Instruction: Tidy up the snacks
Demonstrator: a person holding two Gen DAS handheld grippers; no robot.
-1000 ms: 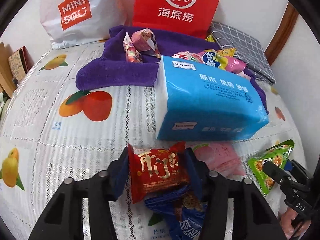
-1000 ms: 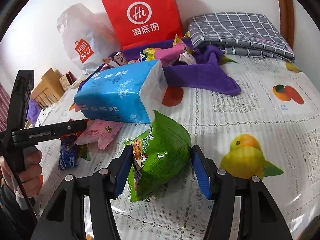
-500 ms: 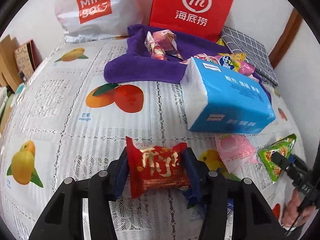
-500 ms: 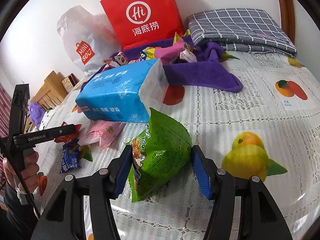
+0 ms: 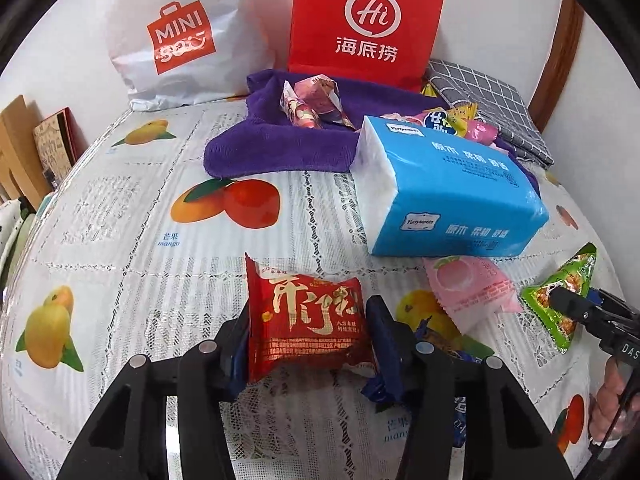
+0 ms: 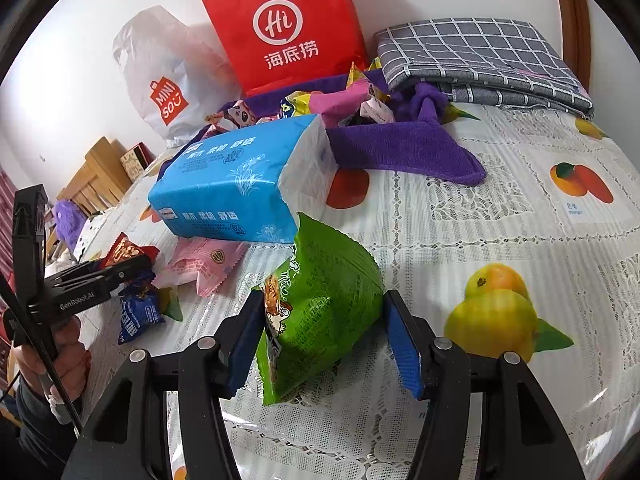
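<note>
A red snack packet sits between the blue pads of my left gripper. The jaws are closing and both pads press its sides. The right wrist view shows that left gripper low at the left, red packet in it, above a dark blue snack packet. My right gripper is shut on a puffed green snack packet, held upright over the tablecloth. In the left wrist view the right gripper and its green packet are at the right edge.
A blue tissue pack lies mid-table with a pink packet at its near edge. Behind it a purple towel carries several snacks. A red paper bag and a white plastic bag stand against the wall; a grey checked cloth lies far right.
My left gripper has carried the red packet leftward, off the dark blue packet and away from the tissue pack. The right gripper and its green packet have stayed put.
</note>
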